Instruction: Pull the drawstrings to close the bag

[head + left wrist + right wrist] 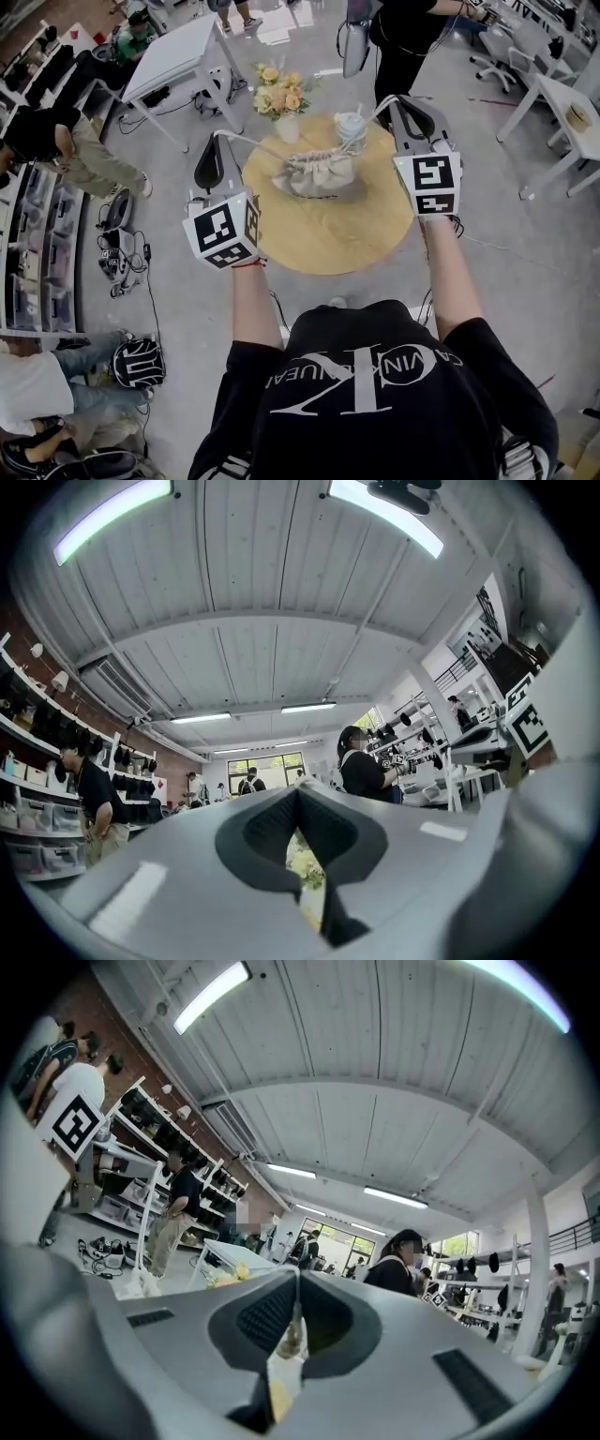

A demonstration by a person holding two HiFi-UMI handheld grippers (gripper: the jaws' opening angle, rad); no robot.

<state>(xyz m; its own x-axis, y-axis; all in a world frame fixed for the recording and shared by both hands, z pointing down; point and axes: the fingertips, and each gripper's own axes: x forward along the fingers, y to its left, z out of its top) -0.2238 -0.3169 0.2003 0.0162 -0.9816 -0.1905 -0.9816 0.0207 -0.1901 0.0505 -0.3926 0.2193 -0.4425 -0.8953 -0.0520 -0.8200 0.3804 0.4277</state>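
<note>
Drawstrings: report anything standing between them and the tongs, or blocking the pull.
Nothing visible. The left tongs and right tongs are each shut on a white drawstring of the grey fabric bag; both cords run free above the round wooden table.

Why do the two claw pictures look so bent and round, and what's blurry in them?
Left gripper view: wide-angle lens bows the ceiling, corners go black, strip lights glare white, the left claw is soft up close. Right gripper view: same bowing; the drawstring in the right claw is blurred. Head view: even, sharp light.
</note>
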